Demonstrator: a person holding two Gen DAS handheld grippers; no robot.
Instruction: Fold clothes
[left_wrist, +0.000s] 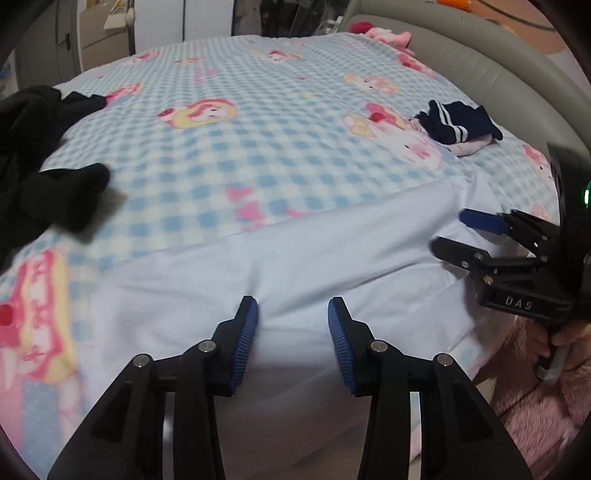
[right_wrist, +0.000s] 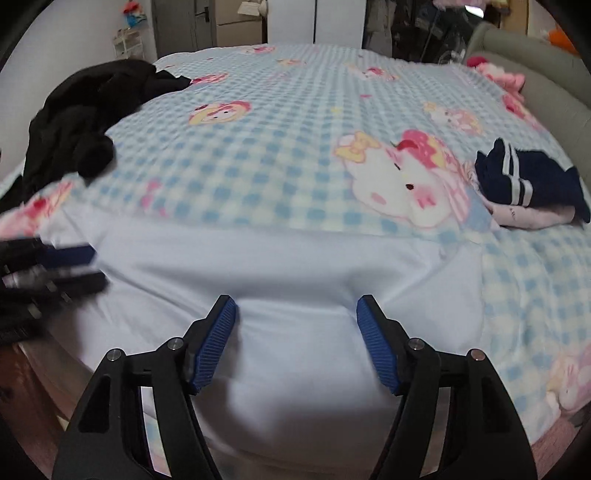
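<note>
The bed (right_wrist: 295, 122), under a blue-checked cartoon blanket (left_wrist: 229, 155), filled both views ahead of the grippers. Directly beneath and in front of both grippers lay the task's thing, a pale blue garment (right_wrist: 288, 266), spread fairly flat across the near edge of the bed with soft ripples and one raised crease running between the two grippers. It looked like thin, light woven cloth: limp, with no stiffness to hold a shape, likely to sag and slide on the fleecy blanket if dragged by one point only. A hem or side edge, pinched at two well-separated points, would probably be the best hold, since the flat middle offered nothing to bite.

Far ahead and to the left of the grippers sat a black clothing heap (right_wrist: 85, 122), crumpled and thicker-looking. Ahead and to the right lay a small pile of a navy garment with white stripes (right_wrist: 524, 177) on top of a pale pink garment (right_wrist: 524, 218), which looked already folded.

The left gripper (left_wrist: 292, 317) hung over the pale blue cloth with its jaws apart and nothing between the pads. The right gripper (right_wrist: 296, 314) stood wider, likewise empty, just above the same cloth. A hand (left_wrist: 565, 343) gripped the right gripper's handle beside a fluffy pink sleeve (left_wrist: 535, 424).
</note>
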